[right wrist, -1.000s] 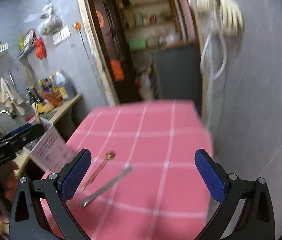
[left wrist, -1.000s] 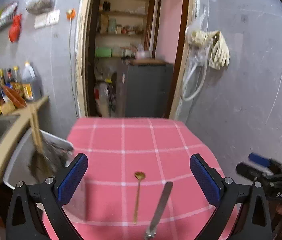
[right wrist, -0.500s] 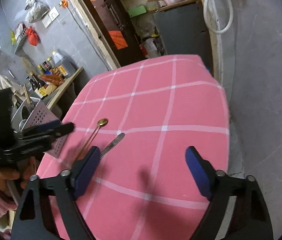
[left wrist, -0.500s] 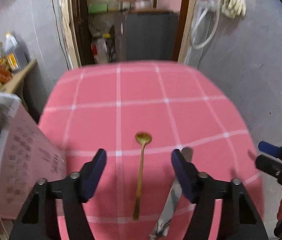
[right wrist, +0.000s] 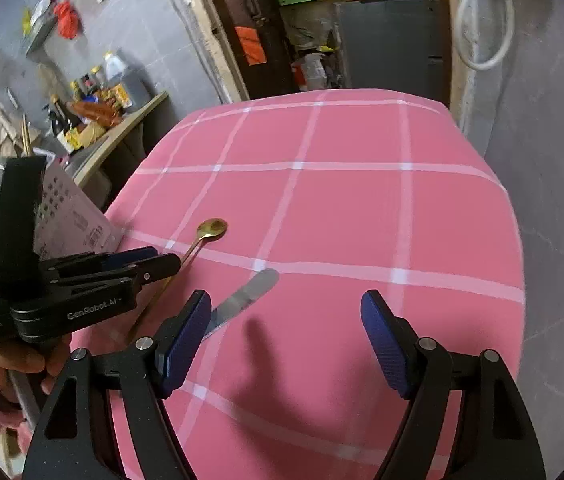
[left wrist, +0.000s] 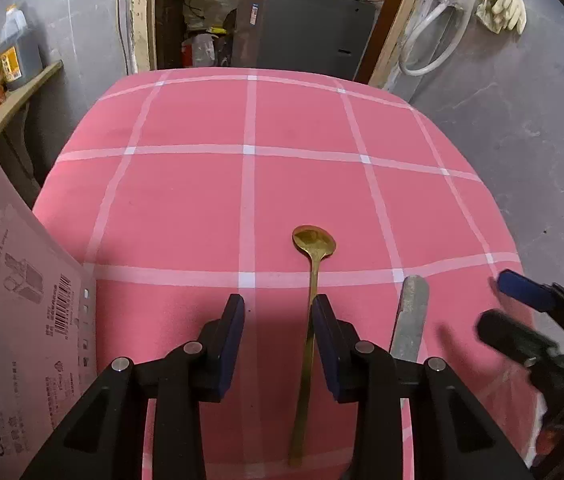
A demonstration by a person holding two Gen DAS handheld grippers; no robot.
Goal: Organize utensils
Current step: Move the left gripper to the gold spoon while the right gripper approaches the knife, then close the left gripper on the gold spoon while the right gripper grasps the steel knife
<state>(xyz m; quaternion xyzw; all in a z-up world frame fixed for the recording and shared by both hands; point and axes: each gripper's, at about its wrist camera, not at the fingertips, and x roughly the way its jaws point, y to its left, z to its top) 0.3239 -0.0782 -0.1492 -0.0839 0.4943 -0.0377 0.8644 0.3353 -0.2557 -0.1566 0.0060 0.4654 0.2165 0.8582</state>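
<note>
Left gripper (left wrist: 277,316): jaws are narrowing and closing; the gold spoon (left wrist: 310,280) handle is running between them, hard against the 3 o'clock pad, no squeeze visible yet.
Right gripper (right wrist: 286,320): jaws are fairly wide and closing, with only pink checked tablecloth (right wrist: 362,208) between them.
Spoon: lying flat on the cloth, bowl toward 12 o'clock.
Knife (right wrist: 243,300): lying flat at 3 o'clock of the spoon; in the right wrist view its blade is passing behind the 9 o'clock pad, outside the jaws.
Risk, spoon: the thin handle is sitting off-centre, so closing may be pushing it sideways or pinching cloth with it.
Risk, knife: the right jaws may be shutting on nothing unless shifted toward 9 o'clock.
Risk, crowding: both tools are working close together and could be knocking each other.
Writing: "GenRobot.AI" on the left gripper body; "Tablew Case" on the pink box (left wrist: 21,300), with a barcode; other print too small.
</note>
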